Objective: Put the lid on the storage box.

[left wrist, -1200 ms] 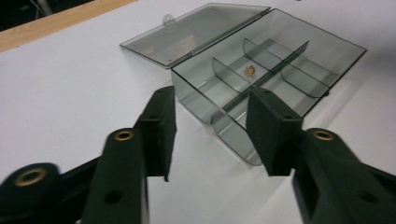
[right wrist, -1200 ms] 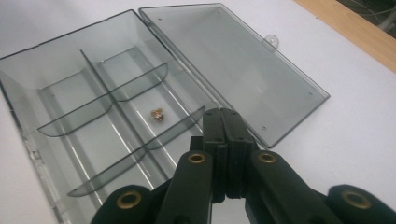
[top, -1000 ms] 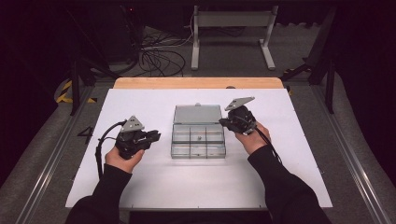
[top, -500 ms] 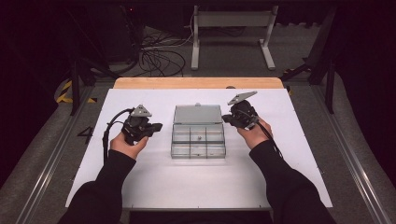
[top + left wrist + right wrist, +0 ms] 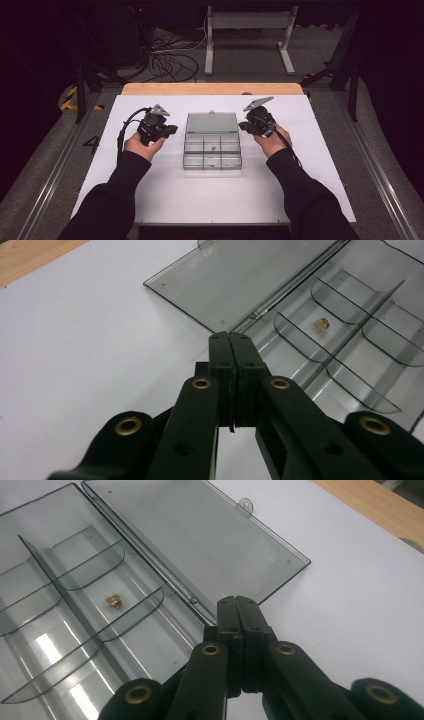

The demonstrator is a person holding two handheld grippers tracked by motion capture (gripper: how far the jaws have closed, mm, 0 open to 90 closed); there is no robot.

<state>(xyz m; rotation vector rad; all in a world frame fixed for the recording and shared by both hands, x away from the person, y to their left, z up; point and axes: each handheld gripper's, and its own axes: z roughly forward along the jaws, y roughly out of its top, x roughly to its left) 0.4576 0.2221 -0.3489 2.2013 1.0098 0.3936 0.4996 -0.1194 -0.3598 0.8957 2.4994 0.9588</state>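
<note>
From the high view, your clear plastic compartment box [image 5: 212,151] sits in the middle of the white counter [image 5: 165,195], its flat see-through lid [image 5: 211,122] folded right back on the far side so every cell is open to you from above; your left gripper [image 5: 171,130] and right gripper [image 5: 242,126] flank it at the hinge line, one at each end, which looks to me like a stance for working on the lid or the cells from both sides. In the left gripper view your left gripper [image 5: 231,335] has its jaws pressed together with nothing between them, the tips hovering just at the corner where lid meets tray, and the small brass-coloured part [image 5: 322,324] lies alone in a middle cell beyond. In the right gripper view your right gripper [image 5: 237,600] is likewise closed and empty, tips at the opposite hinge corner, with the brass part [image 5: 114,600] resting loose in its cell, well apart from both grippers
</note>
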